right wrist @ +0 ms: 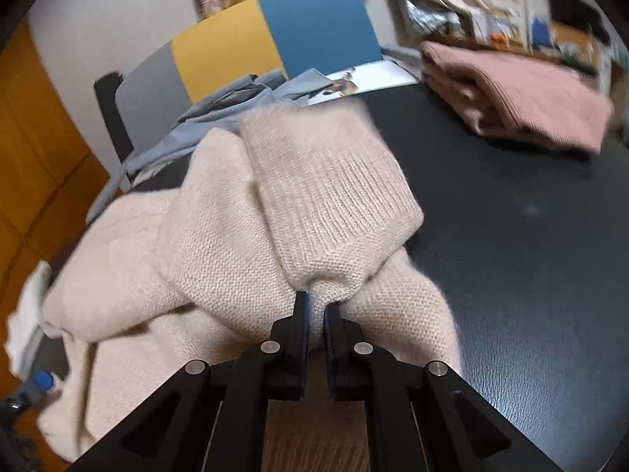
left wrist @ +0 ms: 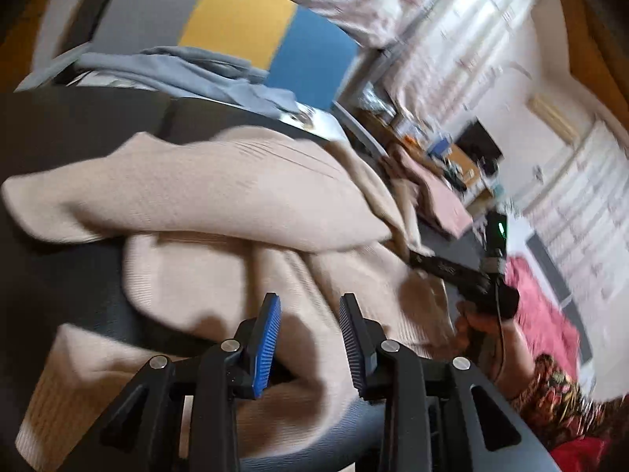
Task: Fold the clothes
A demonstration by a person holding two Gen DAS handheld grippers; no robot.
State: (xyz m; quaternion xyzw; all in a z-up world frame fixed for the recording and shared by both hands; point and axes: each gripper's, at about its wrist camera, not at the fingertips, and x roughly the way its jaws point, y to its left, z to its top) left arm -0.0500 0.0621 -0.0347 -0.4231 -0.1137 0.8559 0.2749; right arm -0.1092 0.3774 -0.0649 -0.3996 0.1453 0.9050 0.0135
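Dark, leathery and wide, your surface (right wrist: 511, 236) carries the whole job. On it lies a cream sweater (left wrist: 236, 204), bunched into soft heaps rather than spread flat, with one ribbed cuff (right wrist: 338, 196) standing up in front of your right tongs (right wrist: 316, 314). Those tongs are pressed together on a pinch of knit just below that cuff; the cloth puckers where the pads meet it.

Your left tongs (left wrist: 310, 338) stand spread, blue ribbed pads (left wrist: 267, 346) facing each other above the sweater's near folds. A fold of the knit shows in the gap between them, but the pads do not press on it.

From the left wrist view you can see your right hand (left wrist: 483, 326) gripping the black handle of the other tool at the sweater's right edge, a patterned sleeve (left wrist: 550, 389) behind it.

Behind the sweater, a grey-blue garment (right wrist: 220, 114) lies crumpled at the far edge, touching the cream knit. A white printed sheet (right wrist: 365, 78) sits just beside it. A folded pink sweater (right wrist: 519, 98) rests well apart, at the far right of the surface. A chair back (right wrist: 267, 35) in grey, yellow and blue panels rises beyond the far edge. Both views are motion-blurred toward the cluttered background, so nothing there can be told.
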